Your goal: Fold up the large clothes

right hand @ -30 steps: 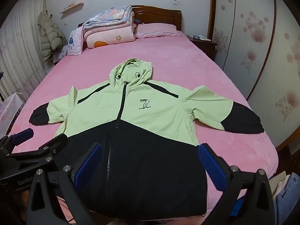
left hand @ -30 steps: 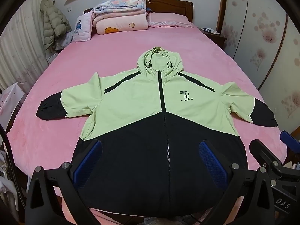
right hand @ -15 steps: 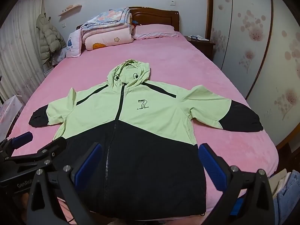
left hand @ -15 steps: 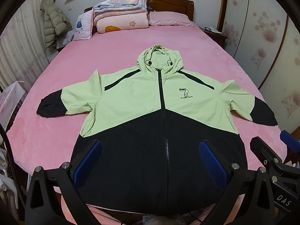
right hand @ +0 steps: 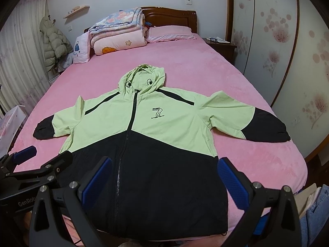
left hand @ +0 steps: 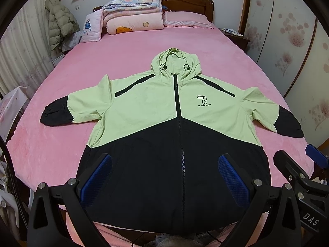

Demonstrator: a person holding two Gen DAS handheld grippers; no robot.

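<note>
My left hand-held gripper and right hand-held gripper hover spread apart above the crinkly green-and-black hooded jacket, flat on the plush pink bed.

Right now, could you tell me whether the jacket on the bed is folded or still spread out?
Spread out, unfolded. The jacket lies flat, front up, zipped, both sleeves out to the sides, hood flat on the pink bed.

A pink bed carries folded quilts and a pillow by the wooden headboard, a puffy coat hanging left, a nightstand right.
</note>
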